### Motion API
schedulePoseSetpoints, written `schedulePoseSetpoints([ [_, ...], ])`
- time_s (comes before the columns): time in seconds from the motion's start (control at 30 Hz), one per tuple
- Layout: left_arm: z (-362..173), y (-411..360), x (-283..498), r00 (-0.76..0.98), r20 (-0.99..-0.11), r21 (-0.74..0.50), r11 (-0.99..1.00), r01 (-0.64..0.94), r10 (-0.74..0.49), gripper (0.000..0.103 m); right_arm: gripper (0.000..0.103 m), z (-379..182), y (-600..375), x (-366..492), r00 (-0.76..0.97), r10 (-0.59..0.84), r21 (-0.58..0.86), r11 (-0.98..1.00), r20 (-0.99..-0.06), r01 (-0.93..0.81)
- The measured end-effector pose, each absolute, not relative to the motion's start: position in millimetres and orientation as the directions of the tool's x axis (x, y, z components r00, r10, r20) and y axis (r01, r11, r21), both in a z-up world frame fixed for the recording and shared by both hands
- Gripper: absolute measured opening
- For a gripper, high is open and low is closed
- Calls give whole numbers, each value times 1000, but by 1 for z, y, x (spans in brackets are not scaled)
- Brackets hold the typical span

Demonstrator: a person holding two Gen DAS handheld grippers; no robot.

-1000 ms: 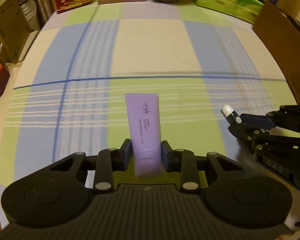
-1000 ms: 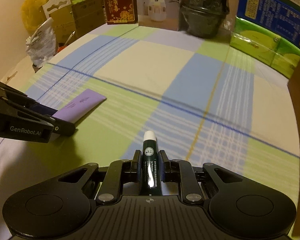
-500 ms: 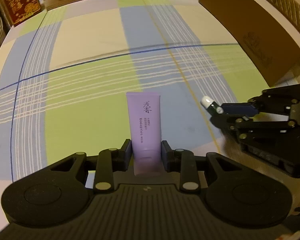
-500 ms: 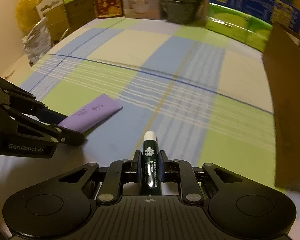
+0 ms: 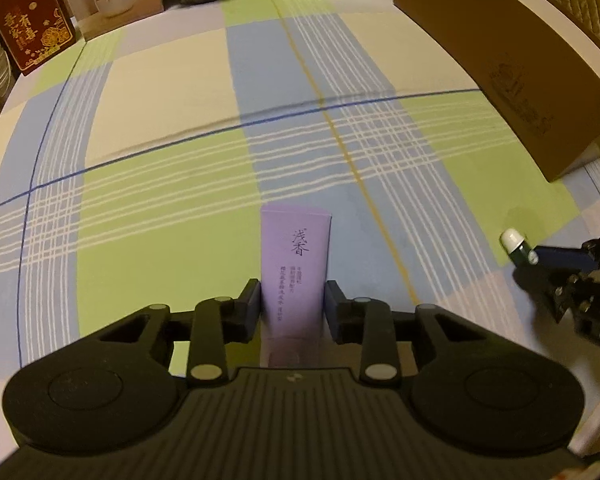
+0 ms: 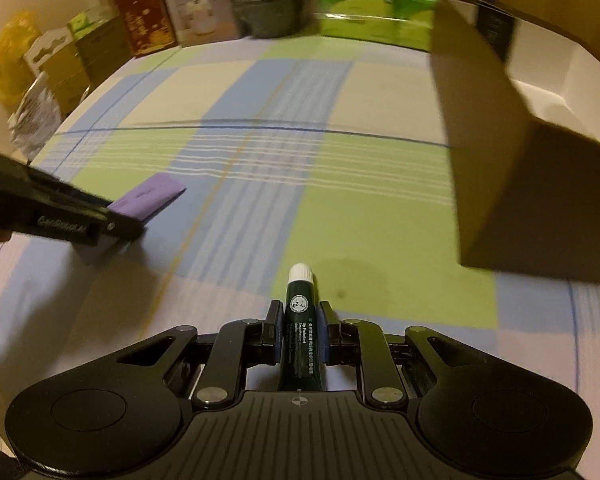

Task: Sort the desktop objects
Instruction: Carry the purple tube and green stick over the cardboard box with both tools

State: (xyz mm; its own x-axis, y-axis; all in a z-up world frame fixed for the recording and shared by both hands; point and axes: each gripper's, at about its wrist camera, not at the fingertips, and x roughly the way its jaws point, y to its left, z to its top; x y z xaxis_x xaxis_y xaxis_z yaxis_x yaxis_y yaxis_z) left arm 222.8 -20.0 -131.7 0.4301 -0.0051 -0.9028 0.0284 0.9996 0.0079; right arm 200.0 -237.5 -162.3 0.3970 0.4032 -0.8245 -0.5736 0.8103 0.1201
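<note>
In the left wrist view, the left gripper clamps a purple tube above the checked tablecloth. In the right wrist view, the right gripper grips a dark green lip-balm tube near the cardboard box.

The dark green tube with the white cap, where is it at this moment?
The dark green tube sits clamped in the right tongs, above the checked tablecloth, with the cardboard box to its right.
</note>
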Motion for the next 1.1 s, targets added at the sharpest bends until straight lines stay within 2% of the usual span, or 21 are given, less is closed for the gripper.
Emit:
schedulePoseSetpoints([
  [0.3, -114, -52, 206, 438, -898, -10, 997, 73, -41, 28, 14, -148, -287, 203, 434, 408, 175, 858, -803, -483],
  [0.57, -79, -79, 201, 504, -859, -40, 993, 110, -91, 28, 14, -129, -321, 199, 449, 445, 226, 858, -775, -461],
  [1.1, -15, -148, 226, 616, -758, -102, 972, 213, -215, 28, 14, -66, -373, 216, 534, 546, 292, 822, -646, -489],
])
